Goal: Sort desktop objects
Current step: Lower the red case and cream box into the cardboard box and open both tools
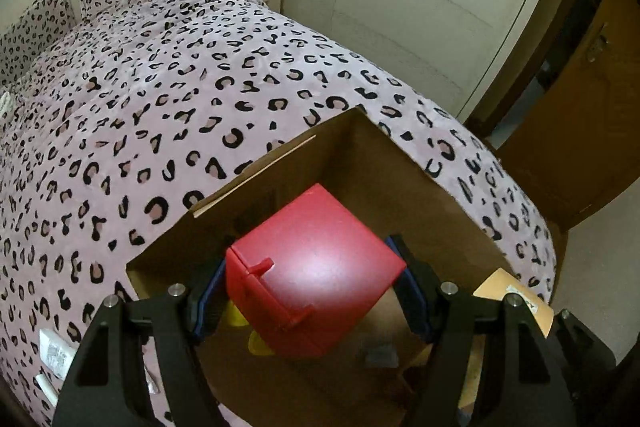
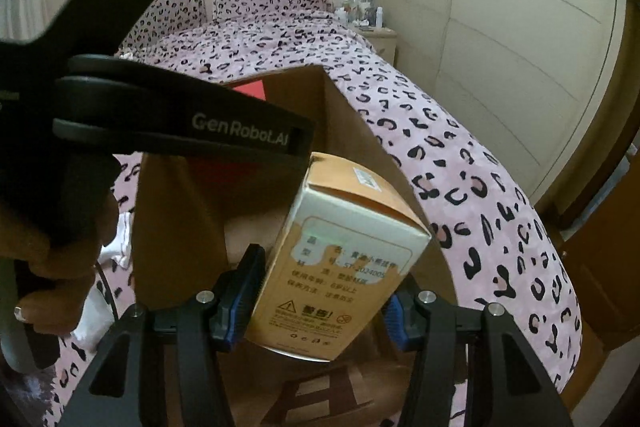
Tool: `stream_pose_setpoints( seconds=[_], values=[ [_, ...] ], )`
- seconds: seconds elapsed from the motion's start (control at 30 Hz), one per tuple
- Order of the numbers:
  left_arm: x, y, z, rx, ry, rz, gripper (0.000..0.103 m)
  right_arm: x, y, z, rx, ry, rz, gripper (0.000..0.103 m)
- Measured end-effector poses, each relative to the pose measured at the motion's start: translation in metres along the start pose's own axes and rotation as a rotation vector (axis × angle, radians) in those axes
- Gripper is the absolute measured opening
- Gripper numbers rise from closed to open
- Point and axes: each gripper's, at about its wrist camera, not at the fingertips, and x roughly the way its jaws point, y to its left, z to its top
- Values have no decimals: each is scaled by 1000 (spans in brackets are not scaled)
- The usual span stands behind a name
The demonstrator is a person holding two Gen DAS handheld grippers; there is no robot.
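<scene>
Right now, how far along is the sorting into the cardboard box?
Done: a yellow item already lies in the cardboard box. In hand: left gripper holds the red box, right gripper the orange carton, both above the opening. Left: releasing both.

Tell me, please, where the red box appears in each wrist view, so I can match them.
Left wrist: red box lower centre, between the left claw's fingers, over the open cardboard box.
Right wrist: only a red sliver upper centre-left, behind the other claw's body.
Shared landmark: the cardboard box.
</scene>
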Motion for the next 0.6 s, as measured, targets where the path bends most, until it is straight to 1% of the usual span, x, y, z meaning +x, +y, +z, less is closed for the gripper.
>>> stream_pose_setpoints(
  seconds=[0.07,0.37,0.6],
  values=[
    [3,3,-1,-2,6,-8,73,5,1,-1,-5,12,-1,55],
    [11,7,-6,21,19,13,73,20,5,-5,-15,57,1,55],
    [13,5,-7,26,20,26,73,25,3,-7,-16,69,1,55]
  ],
)
